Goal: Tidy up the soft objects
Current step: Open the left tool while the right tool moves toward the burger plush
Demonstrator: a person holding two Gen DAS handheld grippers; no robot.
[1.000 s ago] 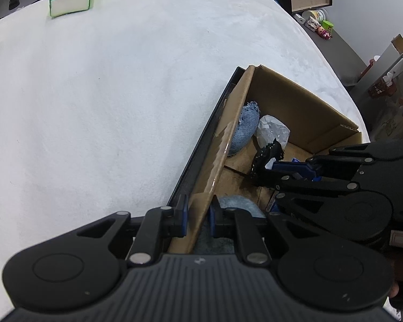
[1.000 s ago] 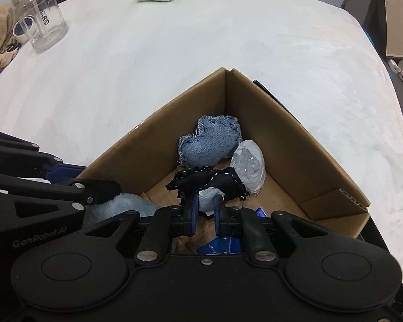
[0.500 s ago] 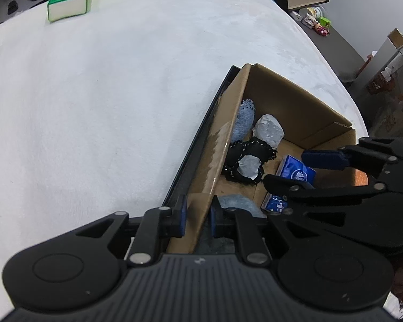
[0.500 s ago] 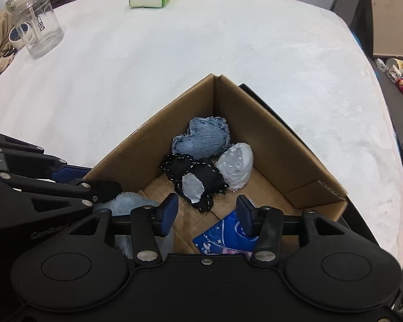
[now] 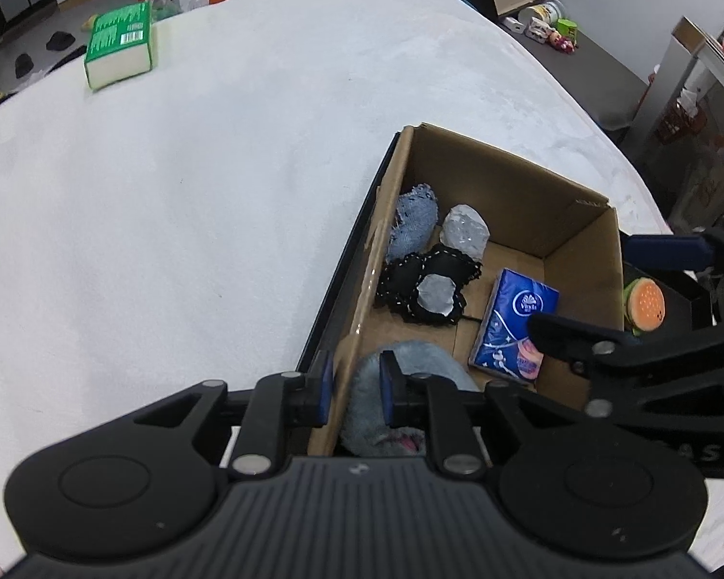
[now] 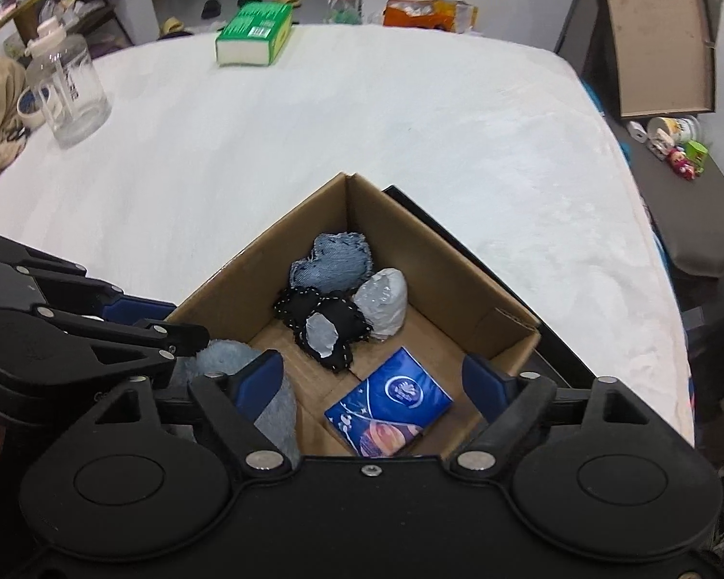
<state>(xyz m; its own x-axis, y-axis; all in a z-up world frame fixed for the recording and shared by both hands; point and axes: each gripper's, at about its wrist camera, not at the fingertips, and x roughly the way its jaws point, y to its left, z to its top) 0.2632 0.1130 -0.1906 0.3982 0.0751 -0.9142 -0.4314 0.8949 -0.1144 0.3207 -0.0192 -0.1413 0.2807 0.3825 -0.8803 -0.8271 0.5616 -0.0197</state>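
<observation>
Left gripper clamps cardboard box wall | right gripper, fingers apart, above box | I steady the box for next soft item.

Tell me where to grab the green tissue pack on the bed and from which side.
Grip the green tissue pack across its short width, on the two long side faces, coming down from above. It lies flat on the white bed with nothing touching it, so both long sides look free, and that span probably suits the open right gripper.
</observation>
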